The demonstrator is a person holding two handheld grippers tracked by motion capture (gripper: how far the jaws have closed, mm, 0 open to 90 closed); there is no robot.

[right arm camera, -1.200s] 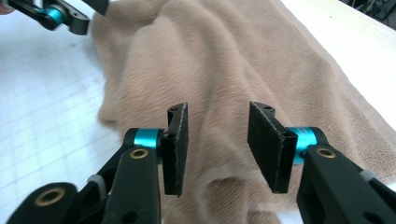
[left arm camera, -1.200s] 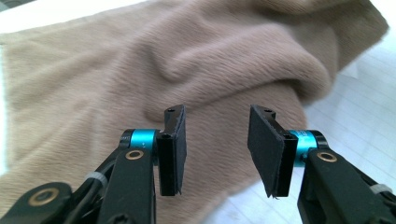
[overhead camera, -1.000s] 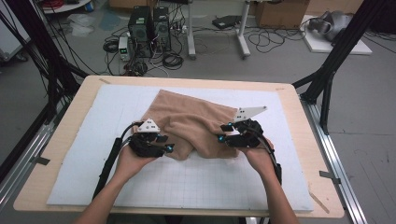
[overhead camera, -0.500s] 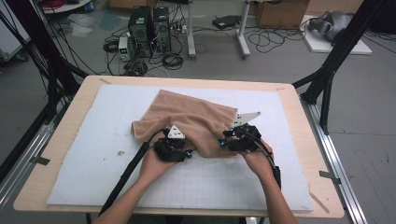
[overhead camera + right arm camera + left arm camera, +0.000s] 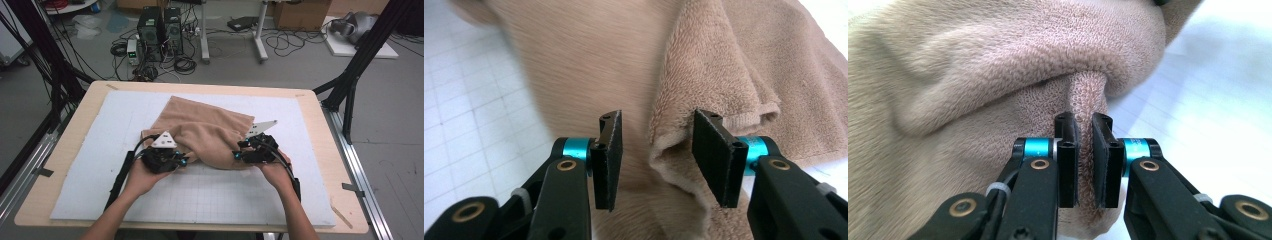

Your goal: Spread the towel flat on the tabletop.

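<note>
A tan fleecy towel [image 5: 210, 127] lies rumpled and partly folded on the white gridded mat [image 5: 100, 165]. My left gripper [image 5: 182, 161] is at the towel's near left edge. Its jaws have just been closing, and in the left gripper view the gripper [image 5: 1084, 125] is shut on an upright pinch of the towel [image 5: 973, 65]. My right gripper [image 5: 236, 154] sits at the towel's near right edge. In the right gripper view that gripper [image 5: 656, 125] stands open, with a hemmed fold of the towel [image 5: 724, 60] between the pads, lying against the right one.
The mat lies on a wooden table [image 5: 60, 150] with metal rails along both sides. Black frame posts [image 5: 350, 85] rise at the far corners. Cables and computer gear [image 5: 160, 30] lie on the floor beyond.
The left gripper slid right into the towel's near edge, then drew back to the left, and the towel's left side has bunched up. The right hand has barely shifted.
</note>
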